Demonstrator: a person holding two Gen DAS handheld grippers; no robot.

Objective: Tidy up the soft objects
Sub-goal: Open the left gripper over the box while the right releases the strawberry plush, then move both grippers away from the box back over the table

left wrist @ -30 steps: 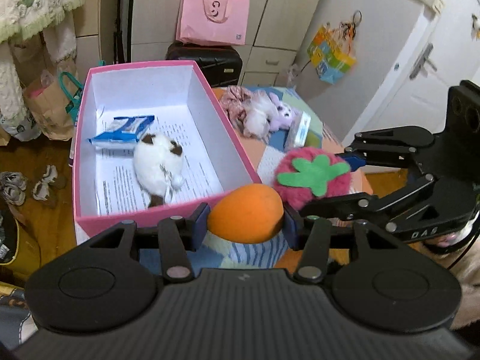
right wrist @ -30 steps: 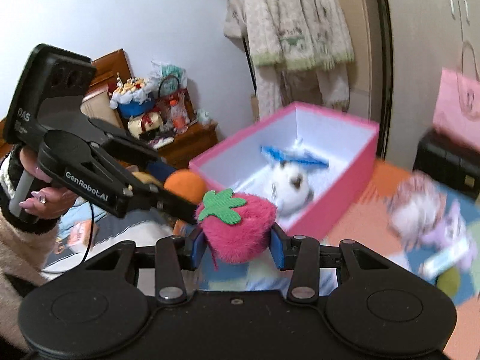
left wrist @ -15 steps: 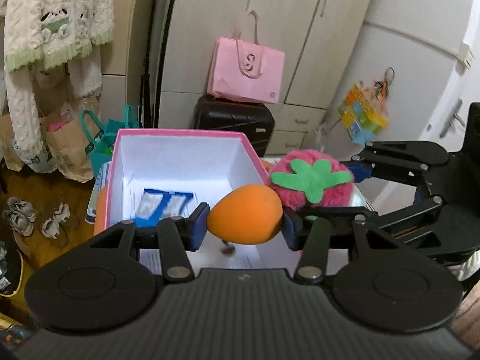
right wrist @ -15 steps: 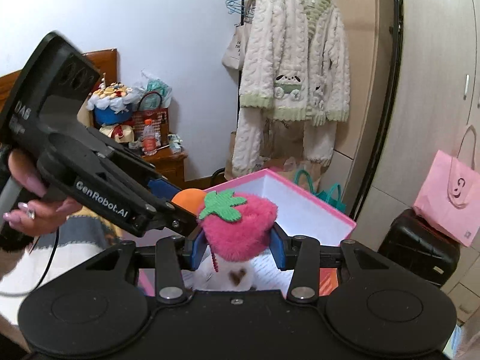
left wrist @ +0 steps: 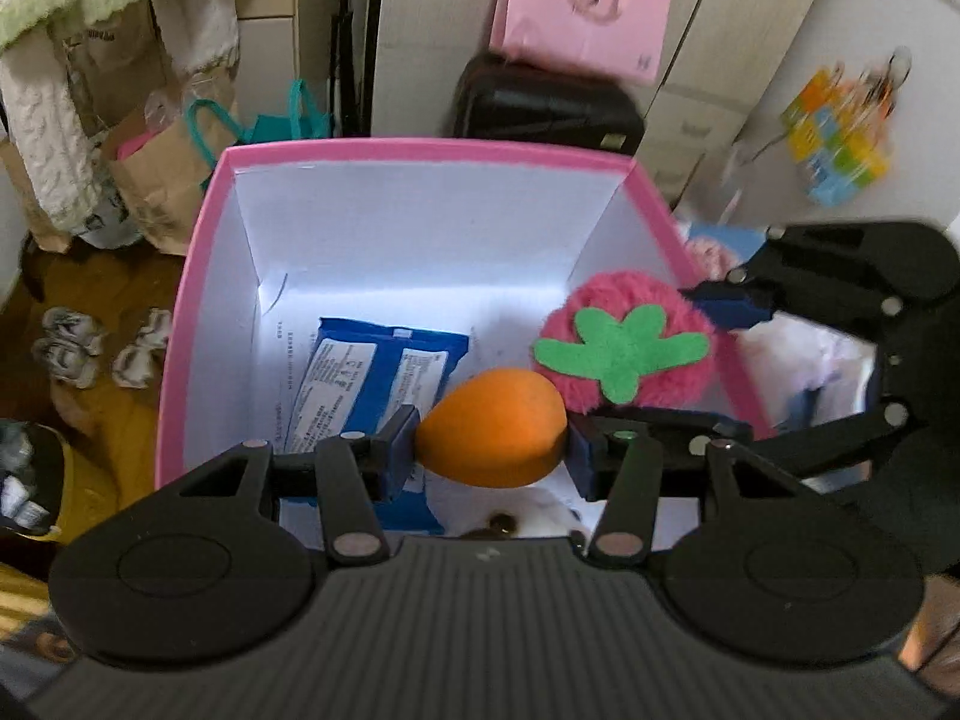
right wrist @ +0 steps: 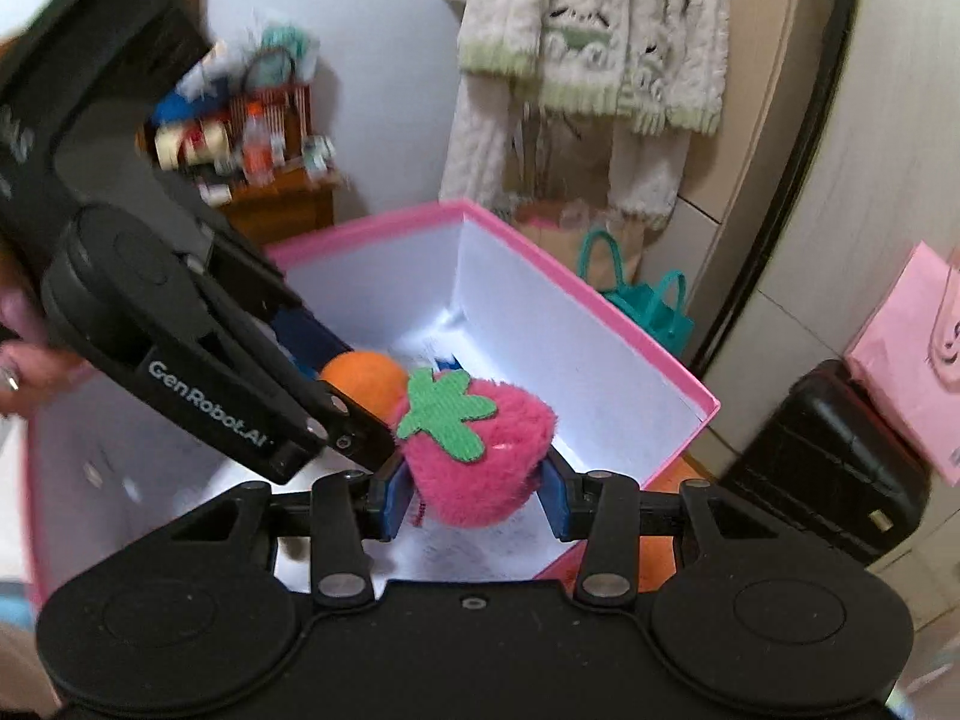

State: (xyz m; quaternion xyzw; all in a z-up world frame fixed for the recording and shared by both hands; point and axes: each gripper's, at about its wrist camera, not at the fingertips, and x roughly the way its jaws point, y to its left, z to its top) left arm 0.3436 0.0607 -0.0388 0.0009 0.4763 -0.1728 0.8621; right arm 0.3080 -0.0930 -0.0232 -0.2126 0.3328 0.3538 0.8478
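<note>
My left gripper [left wrist: 492, 450] is shut on an orange soft egg-shaped ball [left wrist: 492, 427] and holds it over the open pink box [left wrist: 420, 150]. My right gripper [right wrist: 474, 495] is shut on a fuzzy pink strawberry [right wrist: 480, 456] with a green felt leaf, also held over the box [right wrist: 600, 300]. The strawberry [left wrist: 624, 342] hangs at the box's right wall, right beside the orange ball [right wrist: 363, 381]. Inside the box lie a blue packet [left wrist: 372, 372] and a white plush, mostly hidden under my left gripper.
A black suitcase [left wrist: 546, 102] with a pink bag [left wrist: 582, 6] on it stands behind the box. Paper and teal bags [left wrist: 180, 162] and shoes [left wrist: 96, 348] are on the floor at left. Cream sweaters [right wrist: 594, 60] hang on the wall.
Both grippers have moved forward and tilted down, so the ball and the strawberry now hang over the box's inside. Both grips are unchanged.
</note>
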